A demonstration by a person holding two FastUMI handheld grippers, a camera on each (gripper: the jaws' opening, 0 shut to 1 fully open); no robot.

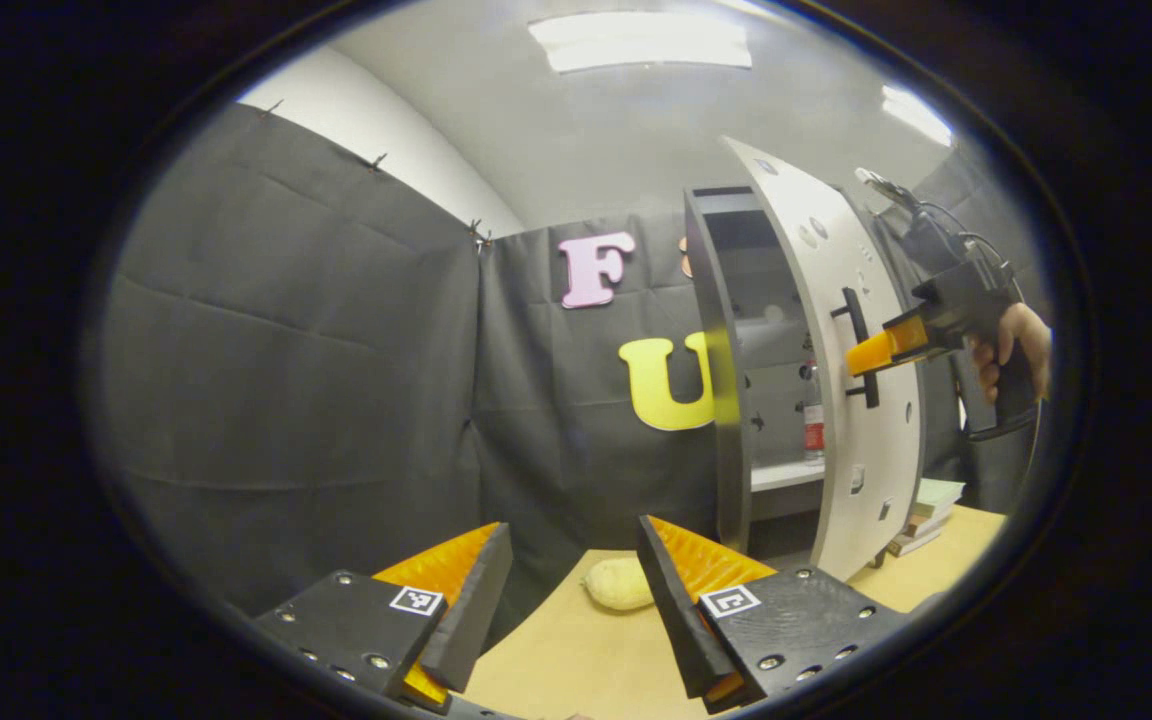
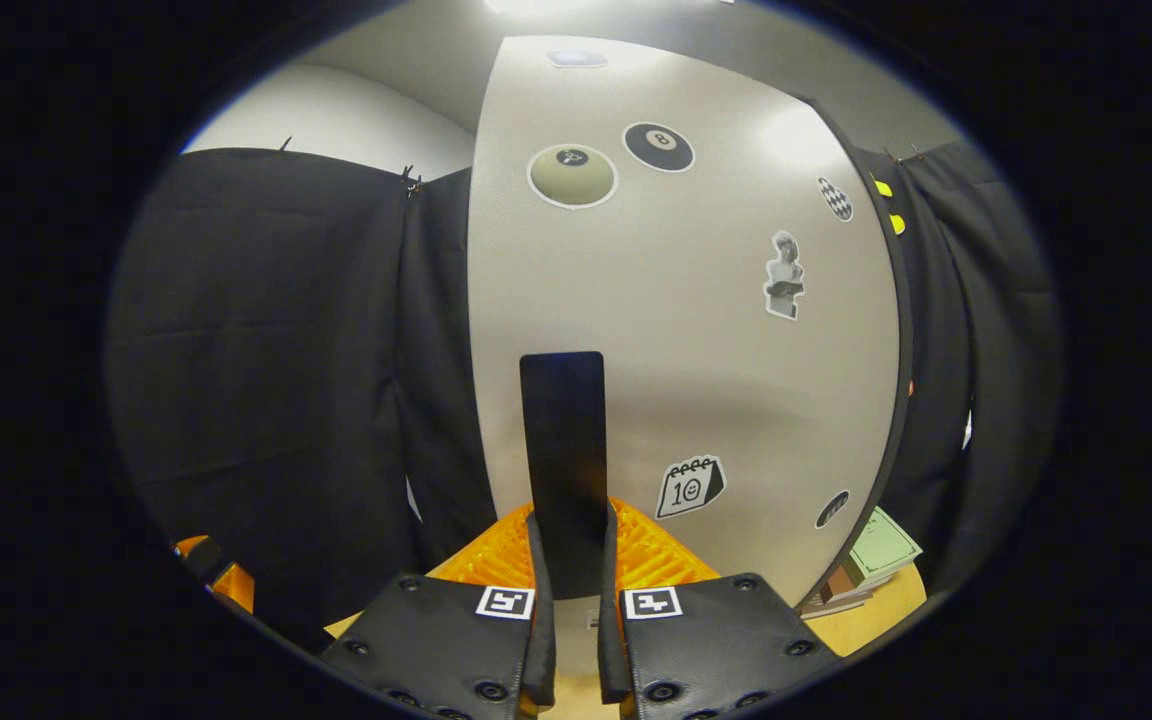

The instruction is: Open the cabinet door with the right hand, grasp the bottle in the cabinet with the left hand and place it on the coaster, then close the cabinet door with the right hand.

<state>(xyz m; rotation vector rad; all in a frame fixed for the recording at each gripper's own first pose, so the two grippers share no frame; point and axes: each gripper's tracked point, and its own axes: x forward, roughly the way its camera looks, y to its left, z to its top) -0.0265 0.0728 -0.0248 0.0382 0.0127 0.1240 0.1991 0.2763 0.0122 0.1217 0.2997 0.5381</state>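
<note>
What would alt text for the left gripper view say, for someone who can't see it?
A cabinet door stands partly open, its handle held by the right gripper in a person's hand; a bottle stands on a shelf inside. Nearer, the left gripper is open above a wooden table.

Left tool (image 1: 571,600): black screwed plates, square black-white markers, ridged pads.

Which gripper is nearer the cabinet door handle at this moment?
Right. The right gripper is shut on the handle; the left gripper hangs open over the table, well short of the cabinet door.
</note>
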